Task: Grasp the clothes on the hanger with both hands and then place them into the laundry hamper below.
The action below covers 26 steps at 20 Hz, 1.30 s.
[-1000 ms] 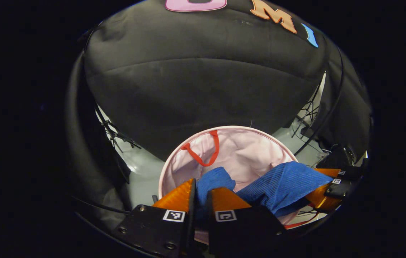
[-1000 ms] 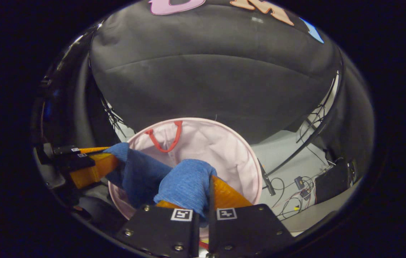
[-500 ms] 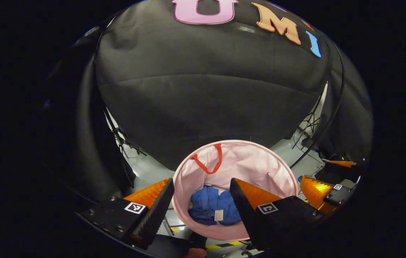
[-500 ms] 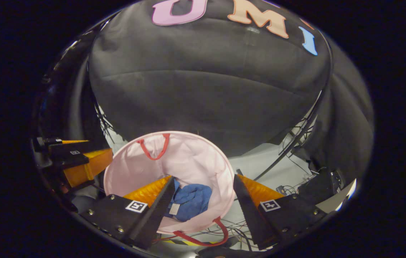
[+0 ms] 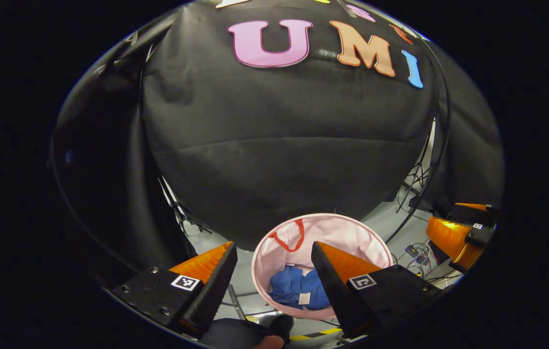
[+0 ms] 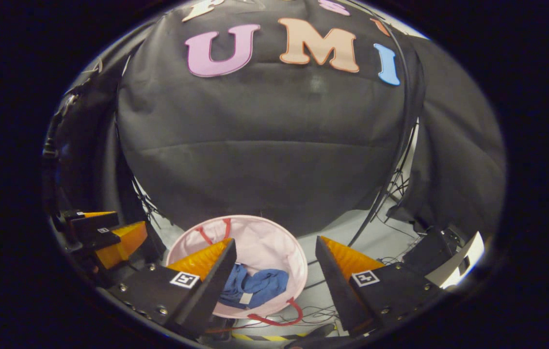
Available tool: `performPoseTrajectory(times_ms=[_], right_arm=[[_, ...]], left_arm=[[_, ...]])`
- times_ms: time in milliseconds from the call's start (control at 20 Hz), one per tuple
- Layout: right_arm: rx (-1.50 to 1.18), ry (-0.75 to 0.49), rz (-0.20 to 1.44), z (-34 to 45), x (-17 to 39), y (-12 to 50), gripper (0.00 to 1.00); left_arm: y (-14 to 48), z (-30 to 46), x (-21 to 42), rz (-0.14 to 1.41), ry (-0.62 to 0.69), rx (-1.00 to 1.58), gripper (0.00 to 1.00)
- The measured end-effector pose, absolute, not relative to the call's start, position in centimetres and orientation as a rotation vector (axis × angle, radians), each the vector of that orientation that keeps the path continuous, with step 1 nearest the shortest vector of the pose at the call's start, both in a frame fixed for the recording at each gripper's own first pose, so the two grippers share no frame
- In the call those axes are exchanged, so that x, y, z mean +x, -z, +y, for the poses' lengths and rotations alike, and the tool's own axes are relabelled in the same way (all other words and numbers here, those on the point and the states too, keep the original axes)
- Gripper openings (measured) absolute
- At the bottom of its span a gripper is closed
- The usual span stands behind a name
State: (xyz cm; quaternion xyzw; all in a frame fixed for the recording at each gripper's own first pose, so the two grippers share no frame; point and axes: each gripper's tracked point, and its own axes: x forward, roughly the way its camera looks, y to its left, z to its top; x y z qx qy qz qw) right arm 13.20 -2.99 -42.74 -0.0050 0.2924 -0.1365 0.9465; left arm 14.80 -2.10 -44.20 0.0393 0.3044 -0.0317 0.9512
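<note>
We hold both grippers above the laundry hamper, and both have their fingers spread wide with nothing between them. In the left gripper view, our left gripper hangs released over the hamper's near rim, and the blue clothes lie crumpled on the bottom of the pink hamper, toward its near side, with a small pale tag facing up. The hamper stands on the grey floor against the foot of the black cloth wall; one red handle hangs inside at its far rim. Our right gripper shows at the right edge of this view, well apart from the hamper.

In the right gripper view, our right gripper is likewise released, one finger over the hamper and the other over the floor to its right. The clothes rest inside at the hamper's near side, touching neither gripper. A second red handle loops out from the near rim. Our left gripper sits at the left edge. Loose cables trail across the floor by the wall's right corner.
</note>
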Motion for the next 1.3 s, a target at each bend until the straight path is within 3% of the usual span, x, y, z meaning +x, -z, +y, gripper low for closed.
performPoseTrajectory(times_ms=[700,1100,1300], right_arm=[[-0.036,0.215,0.340,0.0,11.1,26.6,0.98],[-0.072,0.183,0.198,1.4,9.4,18.3,0.99],[-0.102,0.182,0.139,1.6,7.8,14.9,0.98]], left_arm=[[27.1,-1.4,13.7,0.375,0.065,0.037,0.96],[19.8,0.0,13.1,0.218,0.024,-0.018,0.93],[16.9,0.3,12.4,0.161,0.039,-0.029,0.96]])
